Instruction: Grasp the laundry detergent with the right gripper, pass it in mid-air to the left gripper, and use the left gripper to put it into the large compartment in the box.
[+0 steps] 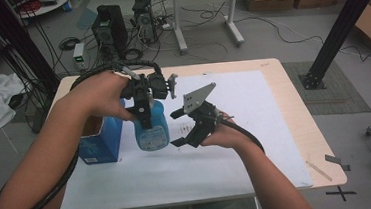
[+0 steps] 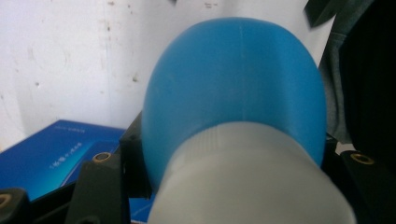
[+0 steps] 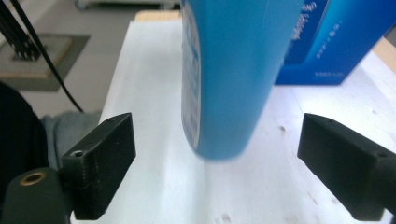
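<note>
While the left tongs (image 1: 147, 118) pinch the rounded light-blue plastic bottle (image 1: 151, 129) near its pale neck, the bottle hangs upright above the white sheet (image 1: 255, 129) that covers the pale wooden tabletop (image 1: 303, 125); in the high view it sits just beside the dark-blue cardboard box (image 1: 98, 141), which stands at the sheet's left edge; whether bottle and box touch I cannot tell. Seen along the left tongs, the bottle's blue shoulder (image 2: 238, 88) swells above a whitish collar (image 2: 247, 182), with a black jaw pressed against each side, and a corner of the box (image 2: 51, 149) lies lower left.

The right tongs (image 1: 185, 129) are spread wide with nothing gripped; they sit just to the right of the bottle, held in the person's right hand (image 1: 226, 136), with the grey three-cornered plate (image 1: 198, 97) tilted on top. In the right gripper view the two black jaws stand well apart at the lower corners, and the bottle's lower body (image 3: 238, 79) hangs between and beyond them, touching neither, its base clear of the white sheet (image 3: 154, 93); the blue box (image 3: 327, 42) stands behind it at upper right.

A black cable (image 1: 45, 196) trails from the left tongs along the person's left forearm.
</note>
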